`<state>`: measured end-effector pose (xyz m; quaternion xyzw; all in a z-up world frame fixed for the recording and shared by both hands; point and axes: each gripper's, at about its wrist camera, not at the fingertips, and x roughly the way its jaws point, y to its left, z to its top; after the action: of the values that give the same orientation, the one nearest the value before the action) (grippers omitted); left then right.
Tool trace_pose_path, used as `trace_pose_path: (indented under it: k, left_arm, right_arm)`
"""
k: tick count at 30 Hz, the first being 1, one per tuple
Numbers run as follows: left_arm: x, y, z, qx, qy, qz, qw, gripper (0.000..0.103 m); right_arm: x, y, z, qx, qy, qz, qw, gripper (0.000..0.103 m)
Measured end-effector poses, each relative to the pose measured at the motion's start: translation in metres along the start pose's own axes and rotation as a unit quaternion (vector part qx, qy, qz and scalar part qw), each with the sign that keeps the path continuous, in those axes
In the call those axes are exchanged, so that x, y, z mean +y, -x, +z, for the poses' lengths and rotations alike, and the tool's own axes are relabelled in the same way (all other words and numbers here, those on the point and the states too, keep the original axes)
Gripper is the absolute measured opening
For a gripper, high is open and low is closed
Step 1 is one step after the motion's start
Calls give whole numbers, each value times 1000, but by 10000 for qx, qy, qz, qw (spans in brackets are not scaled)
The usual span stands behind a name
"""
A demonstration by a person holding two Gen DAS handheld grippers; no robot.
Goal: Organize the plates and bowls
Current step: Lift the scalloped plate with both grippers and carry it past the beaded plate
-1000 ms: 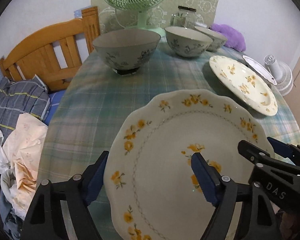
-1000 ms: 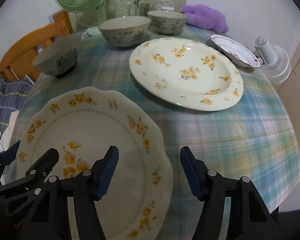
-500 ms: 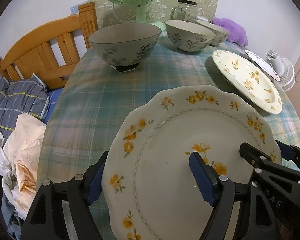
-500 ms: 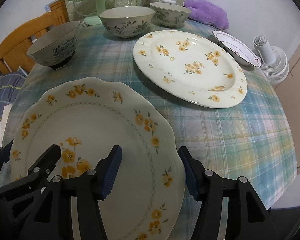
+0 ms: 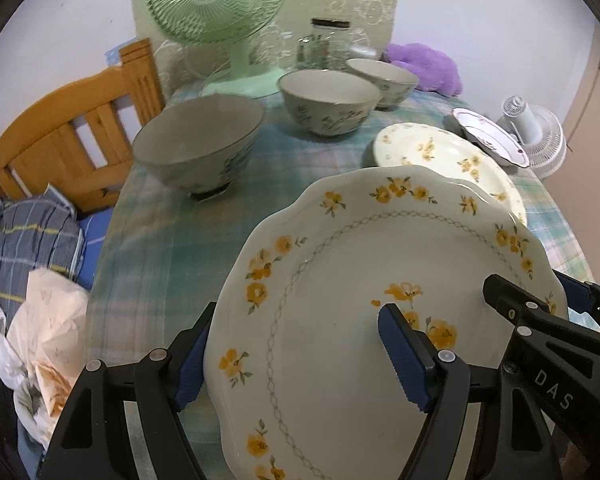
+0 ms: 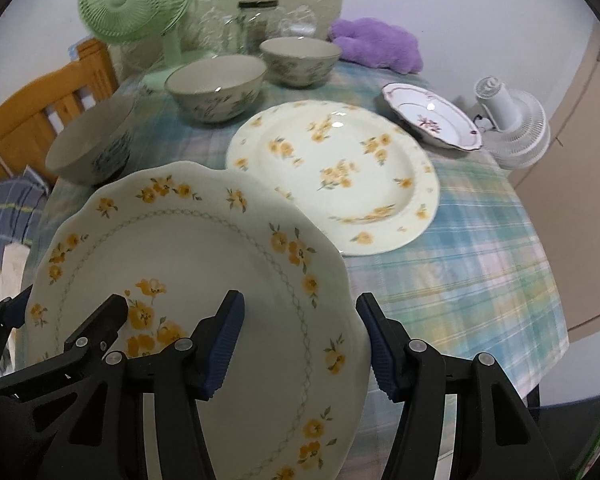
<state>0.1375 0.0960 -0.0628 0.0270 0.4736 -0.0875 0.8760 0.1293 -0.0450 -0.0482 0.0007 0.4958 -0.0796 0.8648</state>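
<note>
A scalloped plate with yellow flowers [image 5: 340,260] [image 6: 188,248] hangs tilted above the checked tablecloth, held from both sides. My left gripper [image 5: 298,316] is shut on its left rim, one pad on the face and one at the edge. My right gripper [image 6: 300,300] is shut on the right rim the same way. Beyond it lies a large yellow-flowered plate [image 6: 340,168], and a smaller pink-flowered plate [image 6: 432,120] sits at the far right. Three grey floral bowls [image 5: 196,148] [image 5: 328,100] [image 5: 384,76] stand along the back.
A green desk fan [image 5: 216,4], a glass jar [image 5: 324,44] and a purple cloth [image 5: 424,64] stand at the table's far edge. A wooden chair [image 5: 60,136] with clothes [image 5: 20,240] is on the left. A white fan [image 5: 532,136] stands off the right edge.
Both grippers have risen with the scalloped plate. It has left the cloth and tilted, and its far rim now overlaps the large plate in view.
</note>
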Motion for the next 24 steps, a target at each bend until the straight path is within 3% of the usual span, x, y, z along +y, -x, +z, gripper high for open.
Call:
trace_pose_path:
  k: [10,24]
  left_arm:
    - [-43,-5,11,-81,-16,79,9999,78]
    - [-133,-19,31,-102,16,88,9999,78]
  right_arm:
    - [-43,-5,7,-60,-31,71,10000,63]
    - [-138,-14,25,-105,27,34,9999,63]
